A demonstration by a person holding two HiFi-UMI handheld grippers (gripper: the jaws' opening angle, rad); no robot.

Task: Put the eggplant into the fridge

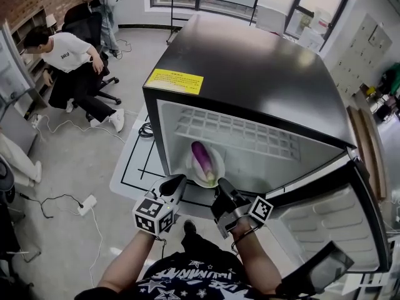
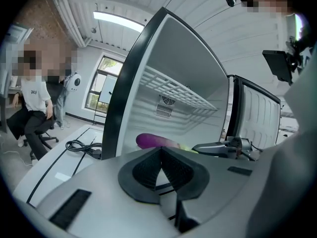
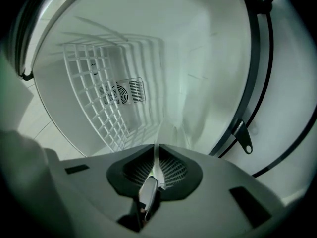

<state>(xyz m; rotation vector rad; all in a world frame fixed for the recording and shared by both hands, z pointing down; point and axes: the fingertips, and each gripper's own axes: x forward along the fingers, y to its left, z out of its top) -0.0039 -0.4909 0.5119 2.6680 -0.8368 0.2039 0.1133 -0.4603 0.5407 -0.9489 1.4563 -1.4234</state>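
Eggplant (image 1: 202, 157): lying on a white plate (image 1: 218, 162) at the front edge of the open fridge (image 1: 250, 74); smooth, slippery, fairly light and firm, so best held mid-body.
Right gripper (image 1: 224, 186): pinching what seems to be the plate's rim.
Left gripper (image 1: 173, 184): pressed together, empty.
Room: grey floor (image 1: 81, 161), seated person (image 1: 69, 55).

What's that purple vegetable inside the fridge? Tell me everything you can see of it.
It is an eggplant: long, smooth and glossy purple, fading to a pale greenish end that points toward the open front. It lies flat on a white plate on the floor of the fridge, beneath the white wire shelf. Only the plate touches it. The right gripper grips the plate's near rim, not the eggplant.
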